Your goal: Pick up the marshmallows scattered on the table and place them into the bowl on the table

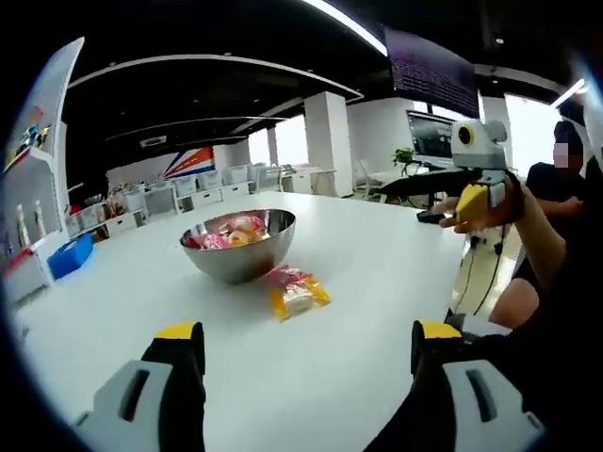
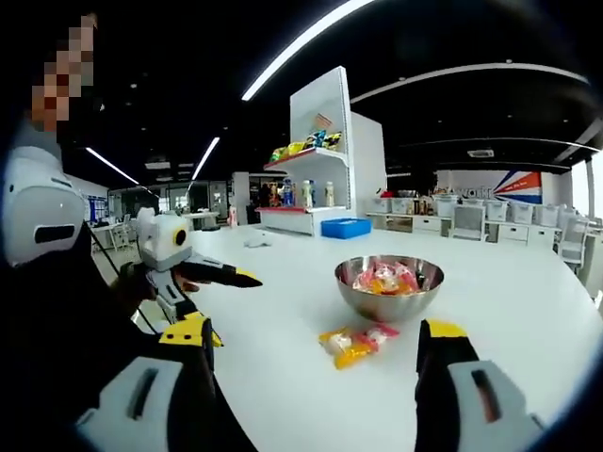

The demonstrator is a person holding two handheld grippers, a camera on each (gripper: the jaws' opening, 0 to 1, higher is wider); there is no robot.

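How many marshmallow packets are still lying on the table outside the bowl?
1: a yellow-and-pink marshmallow packet lies on the table just in front of the bowl. Others already sit inside the bowl; more could be hidden behind it.

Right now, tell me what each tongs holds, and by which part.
Nothing. Both tongs, left and right, are open and empty; the packet lies on the table.

Each hand-held gripper has light grey jaw housings with dark slots, black inner faces and yellow tips: the left hand-held gripper (image 1: pixel 306 344) and the right hand-held gripper (image 2: pixel 316 344) match. The person's sleeve (image 1: pixel 565 311) is black.
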